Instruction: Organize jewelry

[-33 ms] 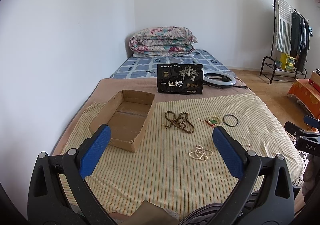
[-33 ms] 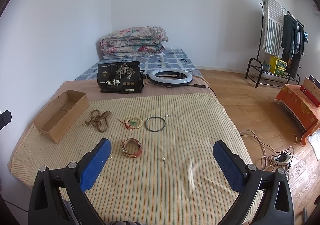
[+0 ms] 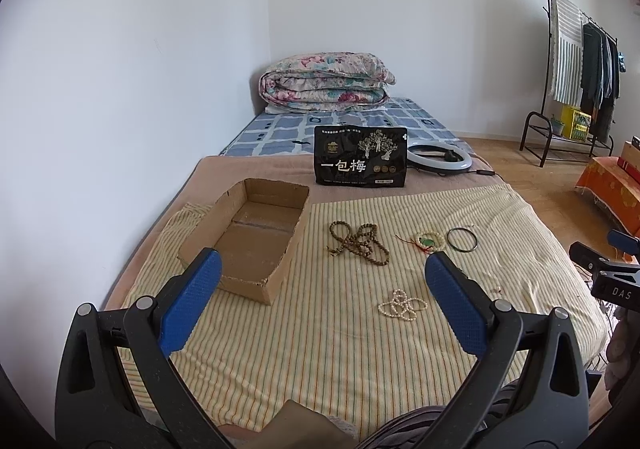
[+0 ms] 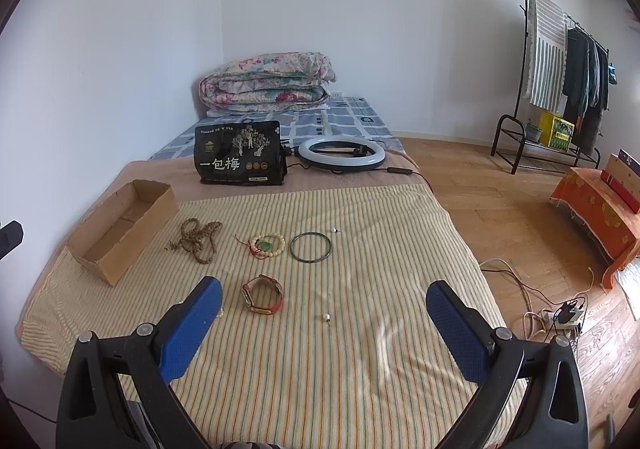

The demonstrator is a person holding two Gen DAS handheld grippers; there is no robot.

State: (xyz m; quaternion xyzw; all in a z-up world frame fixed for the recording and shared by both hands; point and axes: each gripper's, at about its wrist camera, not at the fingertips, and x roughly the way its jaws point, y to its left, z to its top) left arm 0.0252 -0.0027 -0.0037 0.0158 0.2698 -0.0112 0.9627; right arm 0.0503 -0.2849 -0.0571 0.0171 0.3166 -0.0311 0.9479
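Note:
An open cardboard box [image 3: 244, 233] [image 4: 120, 229] sits at the left of the striped cloth [image 3: 320, 349]. Beside it lie a brown bead string [image 3: 359, 242] [image 4: 198, 235], a cream bracelet with a green stone [image 3: 429, 241] [image 4: 267, 245], a dark bangle [image 3: 462, 239] [image 4: 310, 246], a white pearl string [image 3: 402, 304] and a watch [image 4: 262, 295]. Two loose pearls [image 4: 327, 316] lie near. My left gripper [image 3: 322, 303] is open and empty above the cloth's near part. My right gripper [image 4: 323, 319] is open and empty, just behind the watch.
A black snack bag [image 3: 360, 161] stands behind the jewelry, with a ring light [image 4: 340, 154] beside it and a folded quilt [image 3: 324, 83] at the far end. The bed's right edge drops to a wood floor with cables [image 4: 532, 301] and a clothes rack [image 4: 560, 89].

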